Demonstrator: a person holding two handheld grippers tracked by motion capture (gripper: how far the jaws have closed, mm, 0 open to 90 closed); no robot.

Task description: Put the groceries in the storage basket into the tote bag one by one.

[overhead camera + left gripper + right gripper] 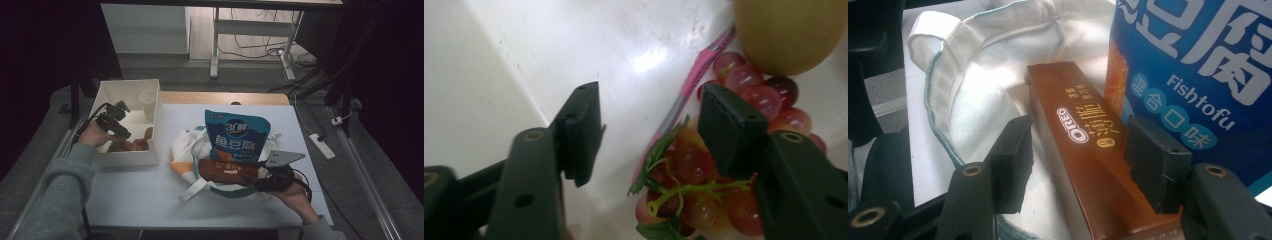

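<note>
At a white table (130, 200), a person is working two hand-held grippers on either side of a cloth tote bag (186, 150), which is lying crumpled at the table's middle. The right gripper (248, 179) is resting at the bag's near right edge with its jaws spread wide around a brown Oreo box (226, 170); in the right gripper view the box (1088, 165) is running between the two black jaws, close to the right-hand one, though whether either pad is actually touching it is hard to tell, and the box's near end is cut off by the frame. A blue Fishtofu snack bag (236, 136) is standing upright just behind the box, on the tote (its top is cropped in the right gripper view). Left of the tote, the left gripper (120, 134) is reaching into a white bin (127, 159), its jaws open and holding nothing. In the left gripper view a bunch of red grapes (704, 185) is lying just under the right-hand jaw, which is hiding part of it, beside a pink pen (689, 85) and a yellowish round fruit (789, 30) cut off at the top edge. A paper cup (148, 104) is standing in the bin's far corner.
</note>
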